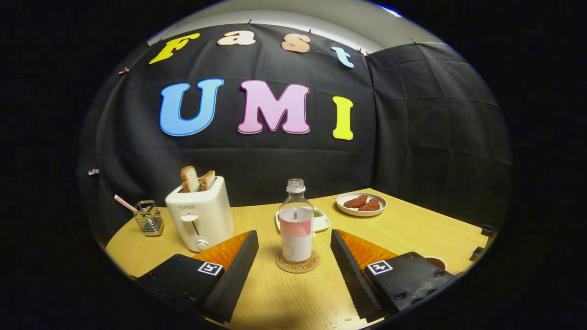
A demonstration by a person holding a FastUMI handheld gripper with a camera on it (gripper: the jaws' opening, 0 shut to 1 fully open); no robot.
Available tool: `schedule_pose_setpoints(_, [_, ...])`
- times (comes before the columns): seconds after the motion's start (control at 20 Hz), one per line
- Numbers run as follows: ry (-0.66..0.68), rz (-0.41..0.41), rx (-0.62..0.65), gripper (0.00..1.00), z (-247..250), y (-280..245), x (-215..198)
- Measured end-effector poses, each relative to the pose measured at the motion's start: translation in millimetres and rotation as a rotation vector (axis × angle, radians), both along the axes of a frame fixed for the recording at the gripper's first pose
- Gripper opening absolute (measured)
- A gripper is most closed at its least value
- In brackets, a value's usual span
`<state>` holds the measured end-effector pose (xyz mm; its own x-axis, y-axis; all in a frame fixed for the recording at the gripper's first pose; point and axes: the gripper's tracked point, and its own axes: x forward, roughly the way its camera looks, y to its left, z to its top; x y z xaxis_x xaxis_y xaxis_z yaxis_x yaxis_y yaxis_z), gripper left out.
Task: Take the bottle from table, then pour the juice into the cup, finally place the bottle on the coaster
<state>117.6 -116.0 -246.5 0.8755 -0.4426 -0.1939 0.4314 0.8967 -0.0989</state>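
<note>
Clear plastic, pale juice filling the lower part: the bottle (296, 222) stands upright at my twelve o'clock, just ahead of my jaws (293, 245) and centred on the gap between them. Its long axis runs straight up, at right angles to my reach. It already sits on the round cork coaster (298, 262), which shows as a ring about its base on the wooden surface (412, 233). My jaws are spread wide, nothing between them, neither finger touching the bottle.

A pink band wraps the body, and the neck narrows to a small ribbed mouth; whether a cap is on I cannot tell. The body looks smooth and maybe slippery, so I judge a grip low on the wide part safest.

A cup (435, 262) peeks out at about four o'clock, close beside my right finger and mostly hidden by it. Whether juice is in it I cannot tell, so I cannot judge if the task is beginning or done. Either way, the line from me to the bottle is dead ahead.
</note>
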Motion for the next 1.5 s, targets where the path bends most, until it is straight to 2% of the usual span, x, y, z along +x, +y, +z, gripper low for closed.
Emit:
schedule_pose_setpoints(0.25, [-0.03,0.072,0.031,0.99,30,33,-28])
schedule_pose_setpoints(0.4, [-0.036,0.144,-0.015,0.99,52,54,-42])
schedule_pose_setpoints(0.65, [-0.086,0.264,0.004,0.99,94,93,-62])
schedule_pose_setpoints(1.0, [-0.119,0.301,0.031,0.99,137,121,-76])
schedule_pose_setpoints(1.5, [-0.127,0.289,0.081,0.99,145,120,-90])
